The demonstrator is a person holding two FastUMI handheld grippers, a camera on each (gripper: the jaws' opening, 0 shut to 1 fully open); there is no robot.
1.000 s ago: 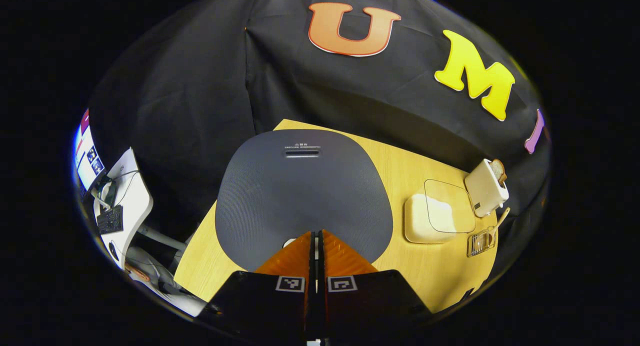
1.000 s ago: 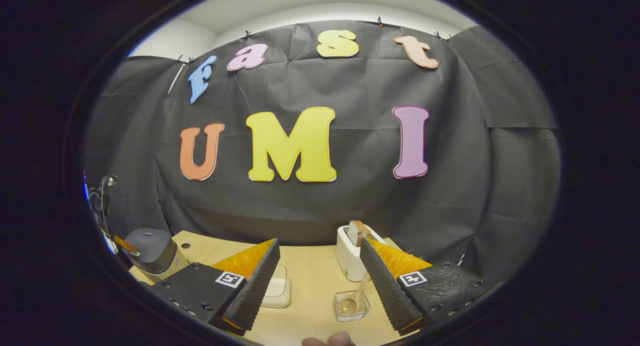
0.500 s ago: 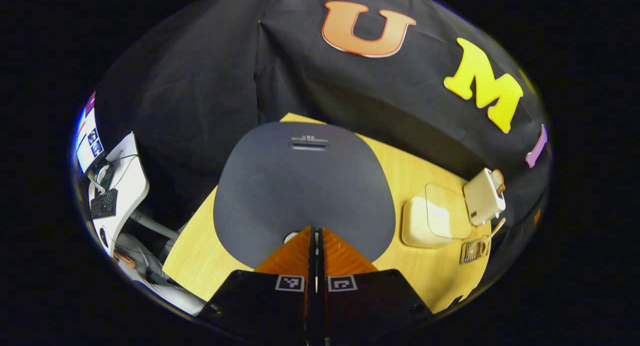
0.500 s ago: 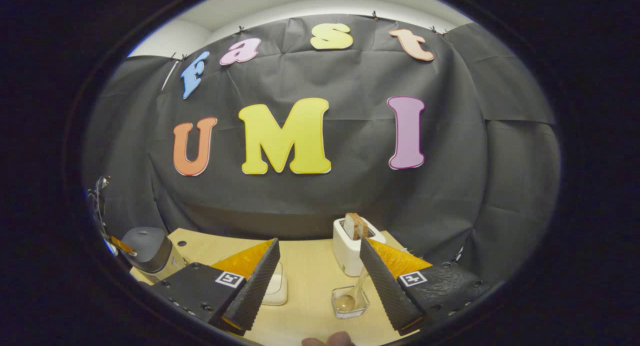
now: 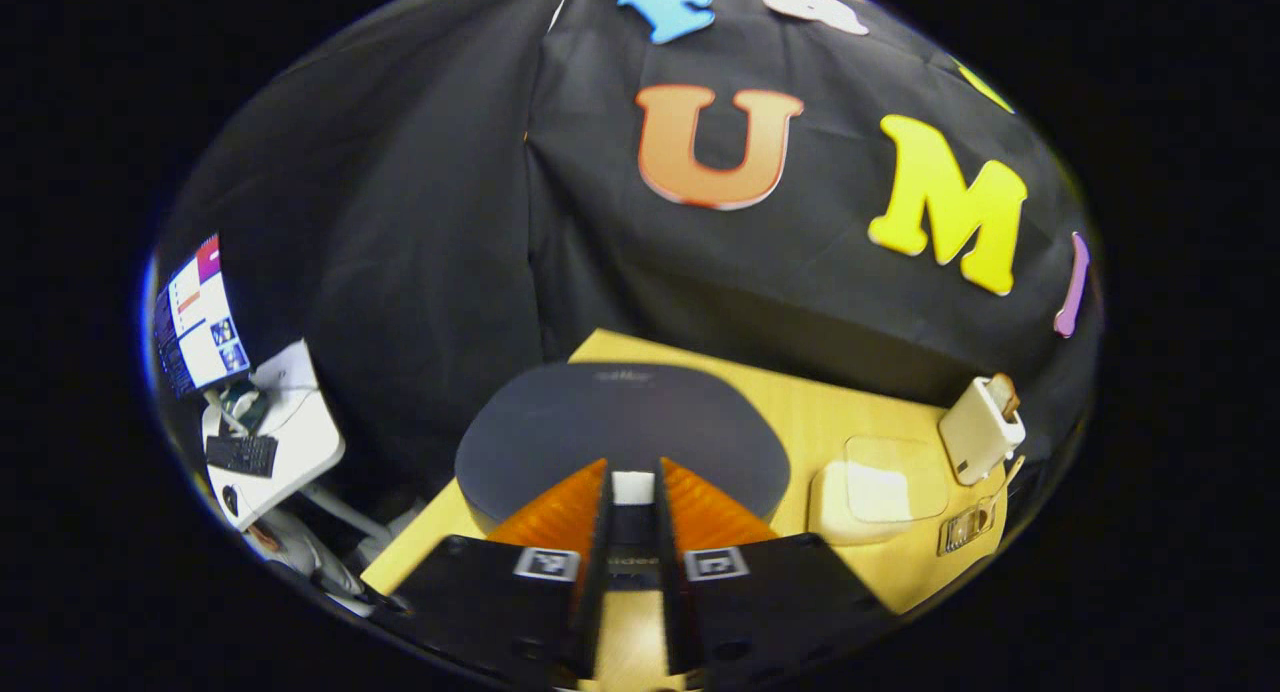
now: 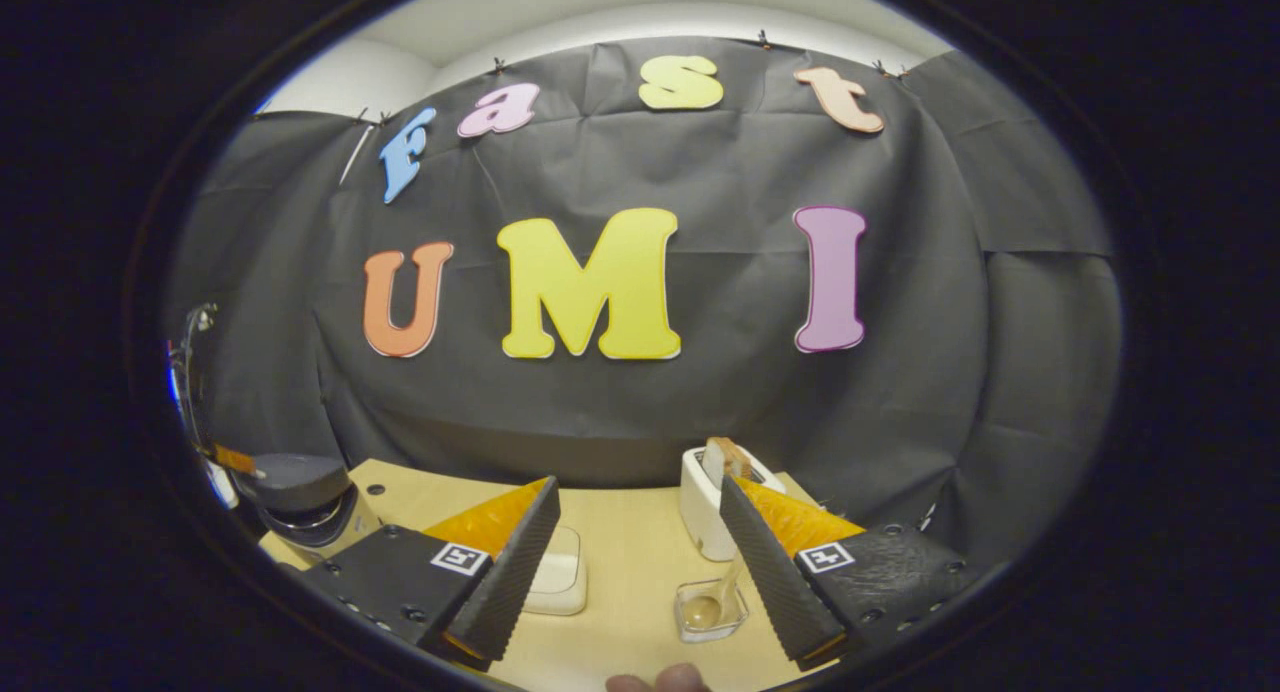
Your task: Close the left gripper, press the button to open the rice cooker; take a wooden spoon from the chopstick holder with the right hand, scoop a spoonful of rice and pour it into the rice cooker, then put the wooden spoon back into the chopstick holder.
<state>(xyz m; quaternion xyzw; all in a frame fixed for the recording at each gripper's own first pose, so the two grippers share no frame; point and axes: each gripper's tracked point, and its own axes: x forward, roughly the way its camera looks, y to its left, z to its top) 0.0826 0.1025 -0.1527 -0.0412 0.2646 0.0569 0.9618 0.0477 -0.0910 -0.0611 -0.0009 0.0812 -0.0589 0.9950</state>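
The dark grey rice cooker [image 6: 300,497] at the bench's left end has its lid popped, left gripper [image 5: 632,502] jaws slightly parted, while the right gripper [image 6: 635,552], jaws wide and empty, faces the wooden spoon [image 6: 712,602] in its clear holder, untaken.

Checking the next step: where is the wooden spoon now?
In the right gripper view, the spoon stands in the clear holder before the toaster.

In the left gripper view, the left gripper's fingers [image 5: 560,512] hide the front edge of the rice cooker's lid [image 5: 620,432]. In the right gripper view, the wooden spoon [image 6: 712,604] handle passes behind a finger [image 6: 765,562], and the toaster [image 6: 705,517] is partly covered too.
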